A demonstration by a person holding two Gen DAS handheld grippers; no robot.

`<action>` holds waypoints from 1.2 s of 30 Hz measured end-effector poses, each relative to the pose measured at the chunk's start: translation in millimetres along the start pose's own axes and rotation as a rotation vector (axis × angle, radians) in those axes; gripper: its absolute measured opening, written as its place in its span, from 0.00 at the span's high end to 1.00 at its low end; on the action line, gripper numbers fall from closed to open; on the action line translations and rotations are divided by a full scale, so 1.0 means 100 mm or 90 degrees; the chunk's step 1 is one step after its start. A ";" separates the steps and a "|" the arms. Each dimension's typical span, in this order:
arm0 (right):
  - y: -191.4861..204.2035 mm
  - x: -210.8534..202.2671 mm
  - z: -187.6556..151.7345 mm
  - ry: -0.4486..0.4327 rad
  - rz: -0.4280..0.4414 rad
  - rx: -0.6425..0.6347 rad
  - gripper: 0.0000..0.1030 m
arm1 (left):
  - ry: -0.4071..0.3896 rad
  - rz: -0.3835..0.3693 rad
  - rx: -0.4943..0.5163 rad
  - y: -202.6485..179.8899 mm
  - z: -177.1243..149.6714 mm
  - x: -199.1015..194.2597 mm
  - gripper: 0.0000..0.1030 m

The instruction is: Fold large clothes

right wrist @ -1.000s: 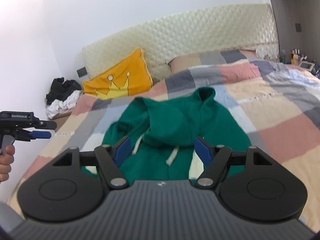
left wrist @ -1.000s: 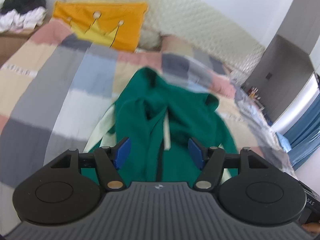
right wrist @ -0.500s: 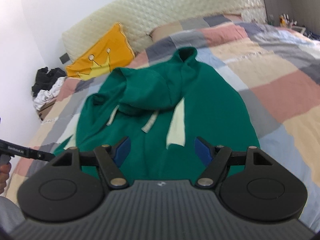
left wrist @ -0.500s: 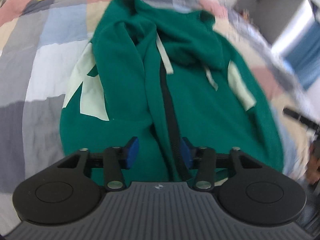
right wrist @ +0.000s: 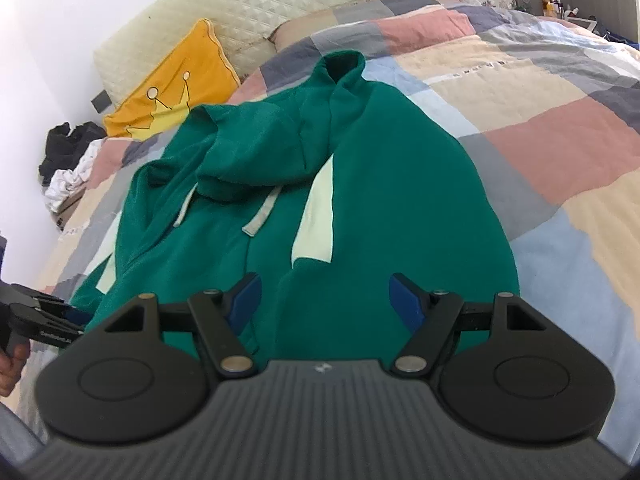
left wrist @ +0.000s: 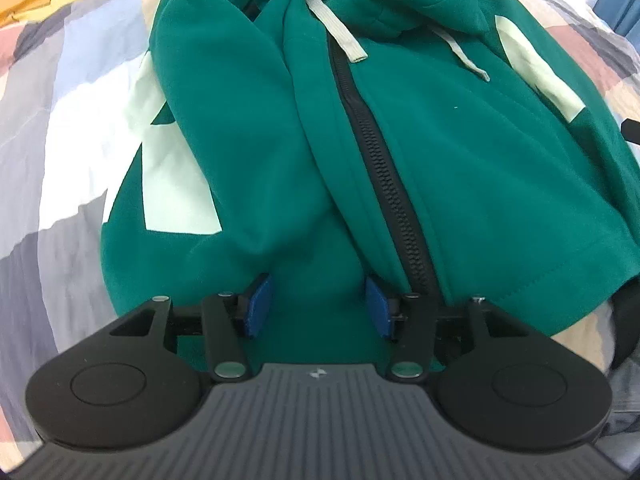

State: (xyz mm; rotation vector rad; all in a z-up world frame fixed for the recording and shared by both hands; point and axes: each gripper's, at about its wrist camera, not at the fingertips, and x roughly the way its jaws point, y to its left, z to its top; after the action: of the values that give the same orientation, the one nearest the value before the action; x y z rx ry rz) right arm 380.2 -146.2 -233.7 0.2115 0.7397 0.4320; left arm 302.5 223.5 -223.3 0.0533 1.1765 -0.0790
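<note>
A green zip-up hoodie (left wrist: 460, 152) lies front up on the bed, its hood and white drawstrings at the far end. Its black zipper (left wrist: 396, 200) runs down the middle. My left gripper (left wrist: 317, 307) points steeply down over the hoodie's bottom hem, just left of the zipper. Its blue pads stand apart with flat green cloth between them, not pinched. In the right wrist view the hoodie (right wrist: 380, 184) fills the middle. My right gripper (right wrist: 325, 300) hangs open above the hem's right part. The left gripper (right wrist: 74, 314) shows at that view's left edge, in a hand (right wrist: 10, 364).
The hoodie rests on a patchwork quilt (right wrist: 560, 120) of pink, beige, grey and blue squares. A yellow crown pillow (right wrist: 172, 92) leans on the quilted cream headboard (right wrist: 280, 4). A pile of dark and white clothes (right wrist: 68, 160) sits beside the bed at left.
Both grippers have come down closer to the hoodie. The left one has tipped steeply downward over the hem and its jaws have narrowed. The right gripper's jaws kept their width.
</note>
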 end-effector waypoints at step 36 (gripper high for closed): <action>0.13 0.61 0.29 0.002 -0.073 -0.038 0.29 | -0.211 0.343 -0.447 3.86 1.16 0.09 0.90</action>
State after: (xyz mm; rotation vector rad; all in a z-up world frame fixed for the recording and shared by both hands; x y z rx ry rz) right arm 437.0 -108.3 -245.3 0.1120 0.7368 0.3447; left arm 447.5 598.4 -186.4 -0.2552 0.7743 0.7716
